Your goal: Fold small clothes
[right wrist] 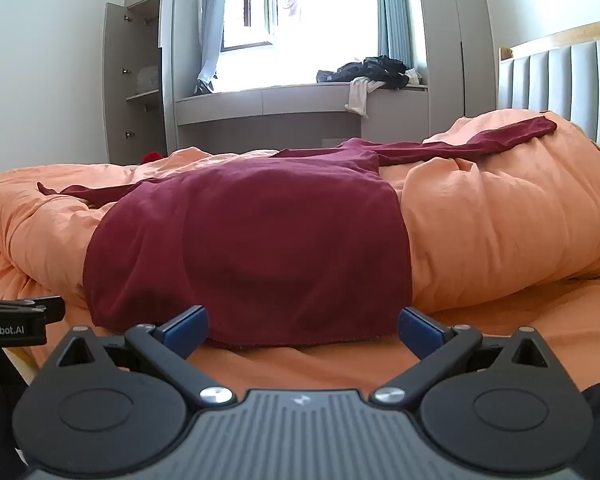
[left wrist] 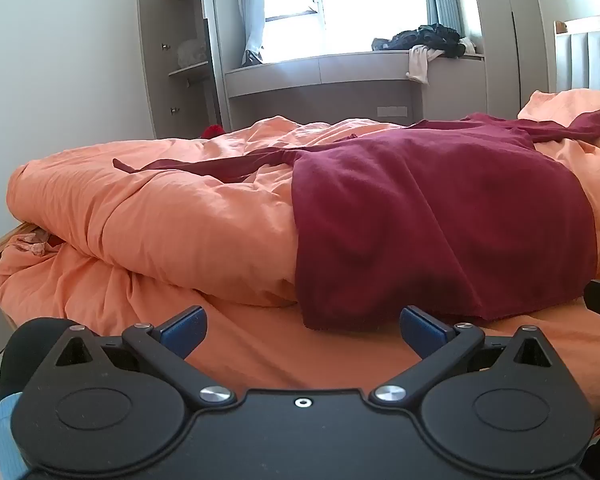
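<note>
Nothing folded yet: dark red long-sleeved top (right wrist: 252,248) spread flat over the orange duvet (right wrist: 500,216), sleeves stretched far left and far right. Left gripper (left wrist: 302,326) and right gripper (right wrist: 302,326) near its hem, jaws wide apart, empty.

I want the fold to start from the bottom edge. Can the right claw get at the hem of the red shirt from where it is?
Probably yes. The right claw is open and the shirt hem lies just ahead between its fingers, flat on the orange duvet, with nothing in between.
</note>
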A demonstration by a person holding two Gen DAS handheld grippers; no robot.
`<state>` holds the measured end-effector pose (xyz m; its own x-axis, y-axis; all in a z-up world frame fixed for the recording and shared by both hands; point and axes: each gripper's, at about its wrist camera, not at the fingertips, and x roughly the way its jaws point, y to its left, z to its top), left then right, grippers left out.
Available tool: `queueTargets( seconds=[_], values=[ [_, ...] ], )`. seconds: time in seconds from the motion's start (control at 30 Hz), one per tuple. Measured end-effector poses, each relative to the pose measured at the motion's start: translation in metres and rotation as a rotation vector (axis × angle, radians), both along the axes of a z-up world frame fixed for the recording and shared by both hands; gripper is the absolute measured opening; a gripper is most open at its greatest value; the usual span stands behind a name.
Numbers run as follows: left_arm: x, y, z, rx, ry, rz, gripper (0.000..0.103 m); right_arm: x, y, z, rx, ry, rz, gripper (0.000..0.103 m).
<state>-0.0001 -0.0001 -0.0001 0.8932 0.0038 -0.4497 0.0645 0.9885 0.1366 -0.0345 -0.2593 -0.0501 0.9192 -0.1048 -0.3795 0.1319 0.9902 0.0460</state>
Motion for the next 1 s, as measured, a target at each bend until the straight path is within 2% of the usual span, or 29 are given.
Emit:
queueTargets(
  seconds=[0.7, 1.0],
  values=[
    [0.0014, 0.0009, -0.0007, 0.006, 0.002, 0.001, 0.103, 0.001, -0.0013, 0.001, 0.005, 0.009, 0.0, 0.103],
    [0.0048, 0.0034, 0.0079, 0.011, -0.003, 0.012, 0.103, -0.0008, -0.006, 0.004, -0.008, -0.003, -0.019, 0.103]
  ],
)
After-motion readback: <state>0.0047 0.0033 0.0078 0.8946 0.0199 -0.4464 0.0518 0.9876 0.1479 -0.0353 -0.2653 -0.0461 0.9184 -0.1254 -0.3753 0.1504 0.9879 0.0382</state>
